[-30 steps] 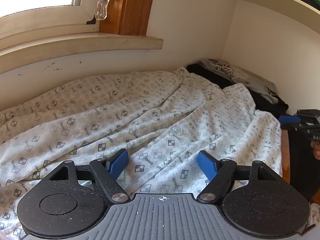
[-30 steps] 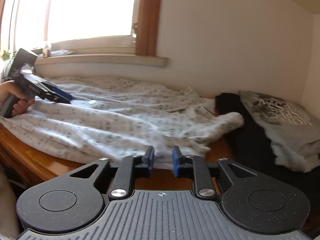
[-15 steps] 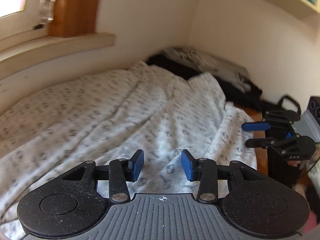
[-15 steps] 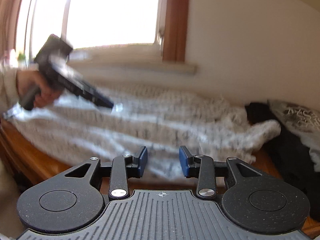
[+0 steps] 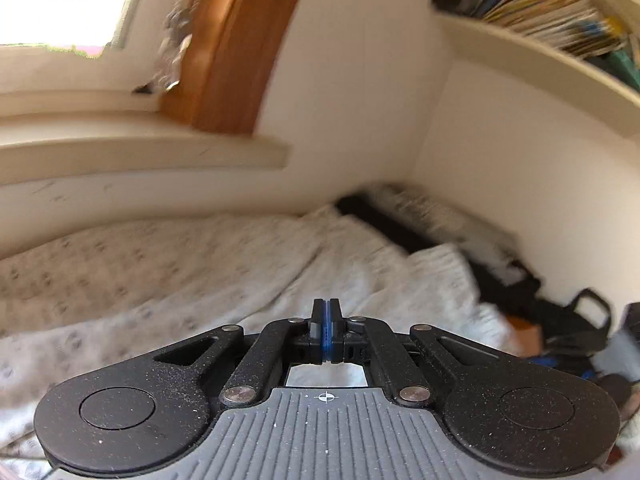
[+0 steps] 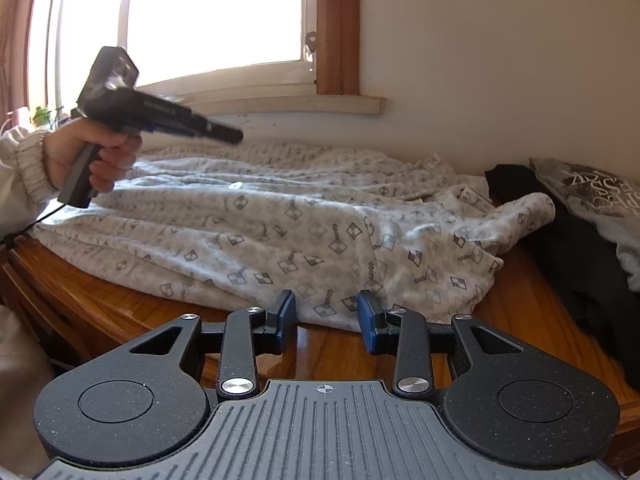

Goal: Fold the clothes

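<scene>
A white garment with a grey checker print (image 6: 304, 216) lies spread and rumpled over the wooden table (image 6: 120, 308); it is blurred in the left wrist view (image 5: 200, 272). My left gripper (image 5: 326, 320) is shut, its blue pads pressed together with nothing between them. In the right wrist view, a hand (image 6: 100, 156) holds this left gripper (image 6: 228, 135) in the air above the garment's left part, clear of the cloth. My right gripper (image 6: 326, 316) is open and empty, low over bare wood just in front of the garment's near edge.
Black clothes (image 6: 580, 248) and a grey printed shirt (image 6: 600, 196) are piled at the right end against the wall. A window sill (image 6: 280, 102) runs behind the table. A shelf of books (image 5: 560, 8) hangs high on the right wall.
My left gripper's jaws have closed from wide open to fully shut, empty, and it has lifted off the garment. The right gripper's jaws have widened a little.
</scene>
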{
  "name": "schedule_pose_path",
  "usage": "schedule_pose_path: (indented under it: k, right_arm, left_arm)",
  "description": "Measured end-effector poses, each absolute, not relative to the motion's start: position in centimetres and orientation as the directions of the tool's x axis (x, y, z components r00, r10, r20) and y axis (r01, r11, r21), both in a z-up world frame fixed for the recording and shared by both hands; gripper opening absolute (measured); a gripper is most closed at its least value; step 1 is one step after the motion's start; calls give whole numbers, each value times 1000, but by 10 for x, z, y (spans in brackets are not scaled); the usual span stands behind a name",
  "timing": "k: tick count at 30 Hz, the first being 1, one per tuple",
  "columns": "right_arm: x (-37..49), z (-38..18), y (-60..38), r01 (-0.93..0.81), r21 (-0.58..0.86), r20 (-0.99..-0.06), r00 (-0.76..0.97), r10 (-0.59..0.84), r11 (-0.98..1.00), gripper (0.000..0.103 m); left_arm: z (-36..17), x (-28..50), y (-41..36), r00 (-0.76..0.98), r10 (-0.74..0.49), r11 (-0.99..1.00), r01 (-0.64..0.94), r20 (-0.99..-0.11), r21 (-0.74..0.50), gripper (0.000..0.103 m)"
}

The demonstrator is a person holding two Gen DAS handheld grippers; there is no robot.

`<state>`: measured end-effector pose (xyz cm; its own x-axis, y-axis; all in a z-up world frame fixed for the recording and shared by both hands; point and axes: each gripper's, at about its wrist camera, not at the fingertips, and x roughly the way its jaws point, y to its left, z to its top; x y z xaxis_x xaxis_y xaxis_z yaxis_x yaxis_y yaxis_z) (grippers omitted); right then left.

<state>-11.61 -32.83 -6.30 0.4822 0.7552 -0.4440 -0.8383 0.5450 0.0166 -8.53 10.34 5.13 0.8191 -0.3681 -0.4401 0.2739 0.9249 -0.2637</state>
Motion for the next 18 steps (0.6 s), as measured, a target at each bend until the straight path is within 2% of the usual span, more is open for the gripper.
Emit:
schedule_pose_path:
  k: [2, 5, 6, 9, 16, 17, 18]
  right_arm:
    - [-116, -62, -330, -837, 14, -444, 485, 754, 547, 35]
    - [-119, -59, -333, -836, -1, -435, 494, 753, 548, 35]
    - [-120, -57, -334, -838, -2, -430, 494, 756, 546, 35]
    - [-126, -52, -332, -855, -12, -426, 474, 771, 519, 35]
    - [-133, -55, -306, -890, -123, -482, 440, 758, 439, 35]
    - [-133, -55, -304, -890, -141, -482, 445, 755, 434, 35]
    - [-131, -53, -302, -888, -151, -487, 450, 749, 435, 35]
  left_arm:
    - [48, -86, 103, 804, -372, 925, 278, -464, -259, 5]
    - [47, -91, 100, 779, -389, 920, 301, -492, -251, 31]
    - [48, -95, 97, 778, -387, 922, 310, -495, -232, 36]
    - [53, -110, 89, 780, -382, 924, 336, -495, -185, 43]
    - [58, -136, 63, 778, -373, 922, 370, -506, -112, 43]
    - [58, -139, 58, 774, -373, 921, 378, -511, -98, 44]
    - [58, -141, 53, 770, -378, 916, 390, -513, -90, 50]
